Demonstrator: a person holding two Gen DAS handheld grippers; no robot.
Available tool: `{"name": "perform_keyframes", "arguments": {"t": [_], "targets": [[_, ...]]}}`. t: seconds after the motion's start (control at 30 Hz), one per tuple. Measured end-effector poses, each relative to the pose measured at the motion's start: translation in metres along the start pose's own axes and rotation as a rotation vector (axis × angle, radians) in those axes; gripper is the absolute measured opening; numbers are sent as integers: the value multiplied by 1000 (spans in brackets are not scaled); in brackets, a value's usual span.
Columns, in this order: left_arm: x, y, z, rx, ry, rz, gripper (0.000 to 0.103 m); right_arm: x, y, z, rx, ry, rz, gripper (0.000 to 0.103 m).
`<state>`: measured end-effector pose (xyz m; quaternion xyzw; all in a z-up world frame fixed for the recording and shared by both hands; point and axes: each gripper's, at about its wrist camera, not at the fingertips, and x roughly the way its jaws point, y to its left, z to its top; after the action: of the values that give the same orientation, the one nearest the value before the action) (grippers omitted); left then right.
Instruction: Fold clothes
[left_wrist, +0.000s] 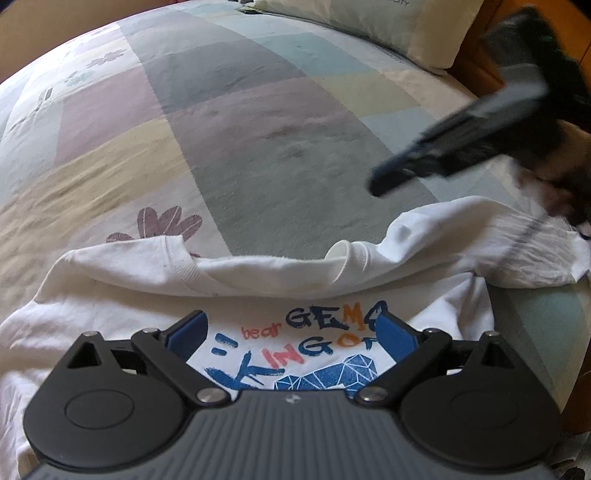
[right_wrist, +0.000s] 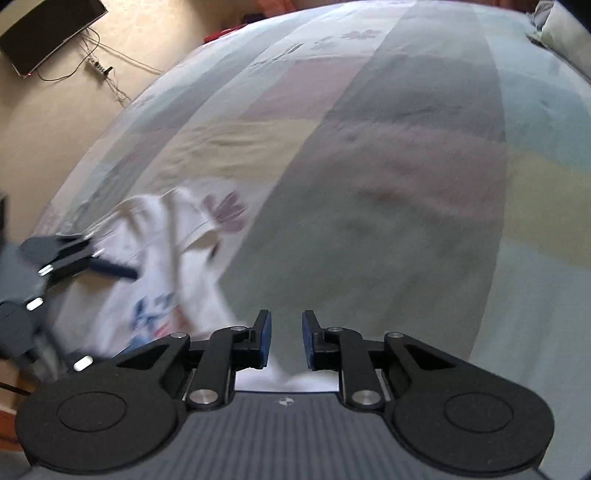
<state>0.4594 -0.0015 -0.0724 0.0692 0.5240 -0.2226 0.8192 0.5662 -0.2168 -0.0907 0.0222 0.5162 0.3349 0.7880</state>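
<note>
So the right gripper (right_wrist: 286, 339) is hovering with its jaws a little apart and nothing between them, while the left gripper (left_wrist: 291, 334) is sitting wide open over the white t-shirt (left_wrist: 258, 269) on the bed (left_wrist: 258, 129). I'd be grabbing that bunched sleeve (left_wrist: 480, 236) by its hem and folding it in flat

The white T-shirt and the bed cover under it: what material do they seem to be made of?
White T-shirt: probably soft cotton knit, matte; it creases loosely, has a ribbed collar, and carries a flat printed design in blue, red and orange.
Bed cover: probably woven cotton or a blend, matte; fine wrinkles, printed pastel blocks and flowers.
</note>
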Motion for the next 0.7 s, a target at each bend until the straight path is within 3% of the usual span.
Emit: {"name": "perform_keyframes", "arguments": {"t": [0.17, 0.3, 0.5, 0.7], "targets": [[-5, 7, -7, -15, 0, -6, 97, 35, 5, -8, -84, 92, 32, 23], [-6, 17, -14, -45, 3, -8, 97, 33, 25, -29, -142, 136, 75, 33], [-6, 22, -17, -63, 4, -20, 97, 28, 62, -44, -287, 159, 19, 34], [-4, 24, -17, -66, 9, -22, 97, 39, 82, -56, -466, 200, -42, 41]]}}
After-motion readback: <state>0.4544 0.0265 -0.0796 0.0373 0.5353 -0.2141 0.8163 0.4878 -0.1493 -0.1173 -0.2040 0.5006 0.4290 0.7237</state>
